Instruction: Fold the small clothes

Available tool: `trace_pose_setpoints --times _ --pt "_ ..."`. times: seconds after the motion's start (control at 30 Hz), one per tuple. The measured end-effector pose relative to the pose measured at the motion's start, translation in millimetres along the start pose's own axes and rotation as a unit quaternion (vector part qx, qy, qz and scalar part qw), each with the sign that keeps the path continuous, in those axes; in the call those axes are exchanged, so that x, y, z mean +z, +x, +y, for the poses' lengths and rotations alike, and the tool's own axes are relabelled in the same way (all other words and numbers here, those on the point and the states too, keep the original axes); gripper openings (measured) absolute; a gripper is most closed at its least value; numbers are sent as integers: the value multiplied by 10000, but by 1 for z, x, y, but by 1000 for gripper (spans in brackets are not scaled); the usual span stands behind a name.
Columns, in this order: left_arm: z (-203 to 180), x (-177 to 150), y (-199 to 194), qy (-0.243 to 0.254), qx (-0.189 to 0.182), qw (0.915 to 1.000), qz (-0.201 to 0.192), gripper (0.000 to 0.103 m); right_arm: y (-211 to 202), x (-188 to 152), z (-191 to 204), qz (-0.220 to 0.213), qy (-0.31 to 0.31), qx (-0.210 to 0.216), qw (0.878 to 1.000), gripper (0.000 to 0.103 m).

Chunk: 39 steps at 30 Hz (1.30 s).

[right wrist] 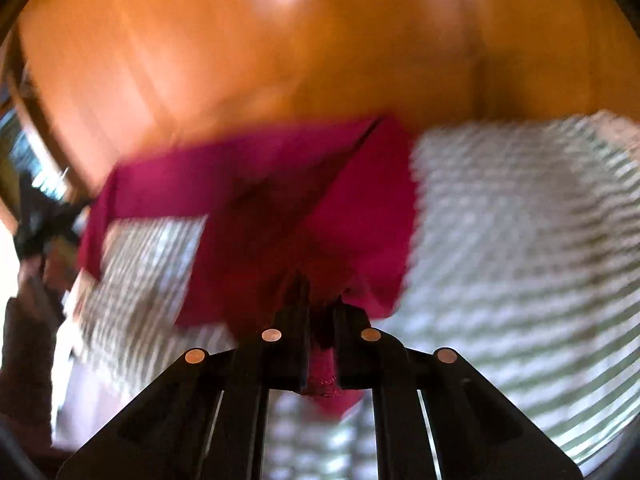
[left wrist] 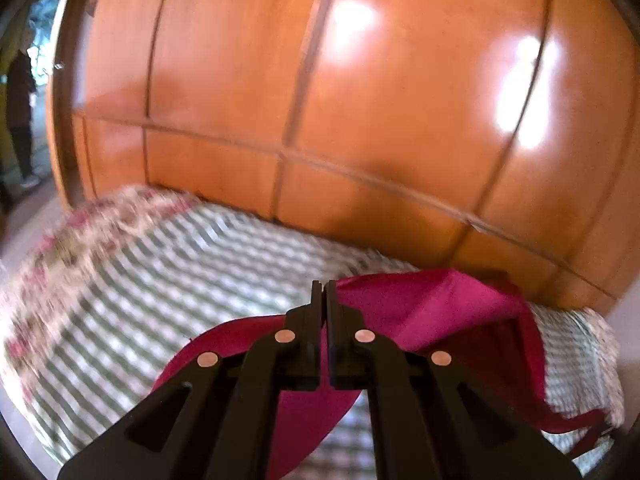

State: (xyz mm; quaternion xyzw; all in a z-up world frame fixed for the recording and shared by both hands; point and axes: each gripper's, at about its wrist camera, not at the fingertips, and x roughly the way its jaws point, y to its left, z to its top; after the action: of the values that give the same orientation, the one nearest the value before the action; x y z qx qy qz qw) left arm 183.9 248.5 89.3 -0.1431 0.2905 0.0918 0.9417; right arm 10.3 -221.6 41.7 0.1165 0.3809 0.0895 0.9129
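Observation:
A magenta garment (left wrist: 440, 304) hangs lifted over a green-and-white checked bed cover (left wrist: 180, 272). My left gripper (left wrist: 324, 292) is shut on its upper edge, and the cloth falls away on both sides of the fingertips and beneath them. In the right wrist view the same magenta garment (right wrist: 280, 168) stretches away to the left in a blurred sheet. My right gripper (right wrist: 320, 296) is shut on it, with a stitched hem bunched between the jaws. A dark blurred shape (right wrist: 44, 220) sits at the garment's far left corner; I cannot tell what it is.
A glossy orange wooden wardrobe (left wrist: 360, 100) stands right behind the bed and fills the upper half of both views. The cover has a floral border (left wrist: 80, 232) at its left end. A person (left wrist: 20, 112) stands far left by a doorway.

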Motion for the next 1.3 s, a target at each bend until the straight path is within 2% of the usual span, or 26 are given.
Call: trace_pose_setpoints --times 0.1,0.17,0.23,0.33,0.4,0.43,0.47,0.5,0.53,0.57,0.6,0.7,0.73,0.77,0.83,0.87,0.9,0.97,1.03,1.07,1.1,1.13,1.17,1.2,1.23,1.3 --pt "12 38 24 -121 388 9991 -81 1 -15 60 -59 -633 291 -876 9937 8" --pt "13 59 47 -93 766 9970 -59 1 -13 91 -97 -809 553 -1317 9864 8" --pt "14 77 73 -123 1111 9937 44 1 -1 124 -137 -924 871 -1920 9731 8" --pt "10 88 108 -43 1549 9877 221 0 25 167 -191 -900 1314 -2544 9539 8" --pt "10 86 122 -55 1681 9854 277 7 41 186 -216 -874 1523 -2634 9486 10" --pt "8 82 127 -60 1733 9841 377 32 50 195 -226 -823 1556 -2596 9496 25" --pt "7 78 126 -106 1811 9825 415 65 58 198 -231 -742 1539 -2687 9479 43" --pt "9 72 124 -191 1854 9819 349 70 62 196 -229 -720 1542 -2752 9462 80" --pt "10 63 119 -240 1774 9834 286 68 64 192 -227 -813 1572 -2835 9425 90" --pt "12 54 117 -227 1643 9855 369 67 61 185 -224 -931 1561 -2866 9407 90" --pt "12 44 113 -229 1508 9871 480 66 61 175 -218 -902 1476 -2785 9447 90" --pt "9 0 97 -294 737 9929 883 64 67 126 -184 -392 1214 -1969 9721 90" --pt "5 -24 90 -268 383 9928 1100 64 71 103 -168 -105 1128 -1525 9818 90" --pt "3 -38 86 -244 193 9921 1217 64 75 81 -154 168 1076 -1114 9878 89" --pt "-5 -75 73 -270 -341 9872 1537 64 83 39 -125 722 1077 -402 9907 82" --pt "-9 -94 69 -344 -637 9825 1719 64 87 18 -113 1005 1077 -41 9891 79" --pt "-12 -106 66 -417 -815 9787 1836 64 89 0 -98 1256 1091 283 9857 76" --pt "-20 -136 62 -615 -1140 9691 2098 64 90 -38 -72 1634 1204 925 9748 74" --pt "-32 -160 64 -727 -1336 9603 2339 62 92 -57 -54 1744 1227 1153 9702 63" --pt "-39 -170 67 -793 -1380 9564 2447 52 95 -63 -48 1777 1203 1168 9697 58" --pt "-45 -176 68 -811 -1430 9537 2518 44 99 -66 -41 1817 1129 1121 9704 43" --pt "-54 -182 70 -723 -1511 9502 2629 30 103 -68 -36 1842 999 970 9730 22" --pt "-62 -186 72 -576 -1533 9496 2671 21 106 -66 -40 1843 942 903 9742 15" --pt "-69 -189 72 -416 -1524 9504 2680 17 104 -62 -38 1822 893 896 9751 9" --pt "-76 -193 71 -263 -1482 9515 2685 6 97 -56 -35 1701 754 912 9783 8" --pt "-82 -193 65 -163 -1469 9541 2606 4 80 -41 -28 1414 450 822 9855 7"
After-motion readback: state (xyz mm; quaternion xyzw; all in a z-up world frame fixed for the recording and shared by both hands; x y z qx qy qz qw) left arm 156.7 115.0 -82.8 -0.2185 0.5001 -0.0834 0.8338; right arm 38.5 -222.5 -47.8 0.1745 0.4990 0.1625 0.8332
